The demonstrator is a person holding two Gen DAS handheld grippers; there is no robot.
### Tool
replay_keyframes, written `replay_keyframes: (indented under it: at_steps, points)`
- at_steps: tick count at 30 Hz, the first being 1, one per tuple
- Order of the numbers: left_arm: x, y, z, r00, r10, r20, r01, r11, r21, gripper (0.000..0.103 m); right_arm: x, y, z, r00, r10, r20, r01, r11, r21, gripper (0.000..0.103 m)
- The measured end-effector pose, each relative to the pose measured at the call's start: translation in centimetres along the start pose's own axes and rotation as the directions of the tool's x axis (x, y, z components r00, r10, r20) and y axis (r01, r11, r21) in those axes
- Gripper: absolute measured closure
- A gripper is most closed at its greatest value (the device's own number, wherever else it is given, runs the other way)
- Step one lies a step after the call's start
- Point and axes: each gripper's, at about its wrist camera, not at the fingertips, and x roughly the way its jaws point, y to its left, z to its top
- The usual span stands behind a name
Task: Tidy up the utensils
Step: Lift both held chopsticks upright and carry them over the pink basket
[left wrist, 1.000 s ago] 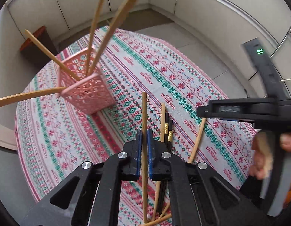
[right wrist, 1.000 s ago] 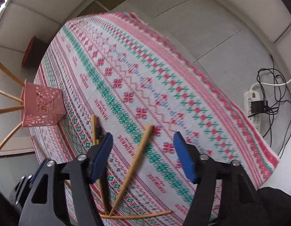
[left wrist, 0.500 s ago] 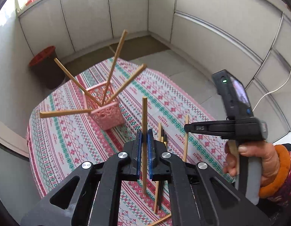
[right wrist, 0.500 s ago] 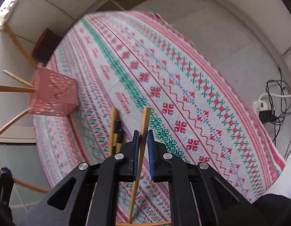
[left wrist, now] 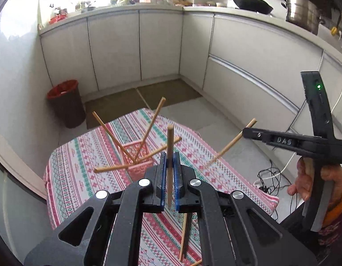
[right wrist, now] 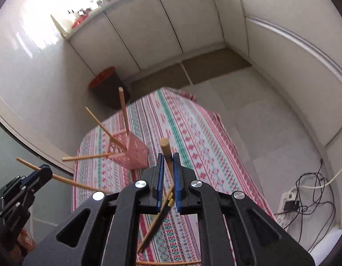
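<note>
A pink perforated plastic square basket (left wrist: pixel 137 161) stands toward the far left of the worktop (left wrist: pixel 86 173), which is covered with a red, green and white patterned cloth. Four light wooden chopsticks (left wrist: pixel 148 130) stand in it, fanning outward over its rim at different slants.

The left tool (left wrist: pixel 168 164) has its blue pads pressed together on a plain round wooden chopstick (left wrist: pixel 170 146), which stands nearly upright between them, its blunt end above the pads. The right tool (right wrist: pixel 168 164) is likewise clamped tight on a second pale wooden chopstick (right wrist: pixel 166 149), whose round cut end rises just past the pads; in the left wrist view this stick slants out both sides of the black tool, held in a hand (left wrist: pixel 304 184) at the right.

On the cloth near the tools lie more sticks: a black pair with gold bands (right wrist: pixel 164 208) beside a wooden one, and another wooden one lying crosswise at the near edge (right wrist: pixel 168 262)
</note>
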Motion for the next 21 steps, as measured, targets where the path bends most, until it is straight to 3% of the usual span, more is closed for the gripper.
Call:
replay_keyframes:
  at_steps: [5,11,21]
  points:
    - [-2.4,1.6,1.6,0.996,0.031,0.086,-0.027,0.998,-0.053,0.098,-3.8,0.5,3.8,0.993,0.035,0.116,-0.037,0.999,0.015,0.095]
    - [-4.6,3.4,3.9,0.977,0.079,0.197,-0.048,0.987,-0.156,0.098,-6.8,1.5,7.5,0.967,0.115,0.227,-0.123,0.992,0.022,0.094]
    - [-2.1,4.9,6.3,0.96,0.153,0.234,-0.089,0.96,-0.264,0.098,-7.3,3.7,11.2,0.918,0.224,0.326,-0.244,0.97,0.019,0.095]
